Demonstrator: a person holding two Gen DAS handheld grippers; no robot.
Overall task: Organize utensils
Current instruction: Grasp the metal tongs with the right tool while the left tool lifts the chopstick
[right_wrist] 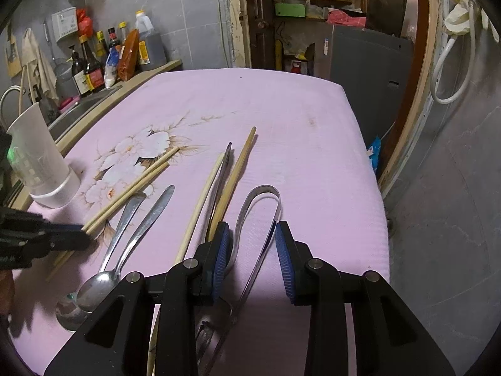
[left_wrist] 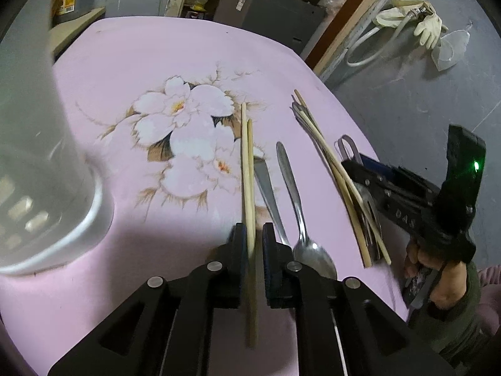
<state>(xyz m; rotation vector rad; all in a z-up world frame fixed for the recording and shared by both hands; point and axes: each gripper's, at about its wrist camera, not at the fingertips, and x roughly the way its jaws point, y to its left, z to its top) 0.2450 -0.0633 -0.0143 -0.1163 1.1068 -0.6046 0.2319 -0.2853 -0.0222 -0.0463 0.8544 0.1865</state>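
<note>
Pink floral tablecloth (right_wrist: pixel 313 144); grey tiled walls (right_wrist: pixel 188 9)

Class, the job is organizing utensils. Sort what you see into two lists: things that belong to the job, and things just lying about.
Part of the job:
chopstick pair between the left tongs
two spoons
loose chopsticks
metal tweezers between the open right tongs
white holder

Just lying about:
sauce bottles
rubber gloves
hose
</note>
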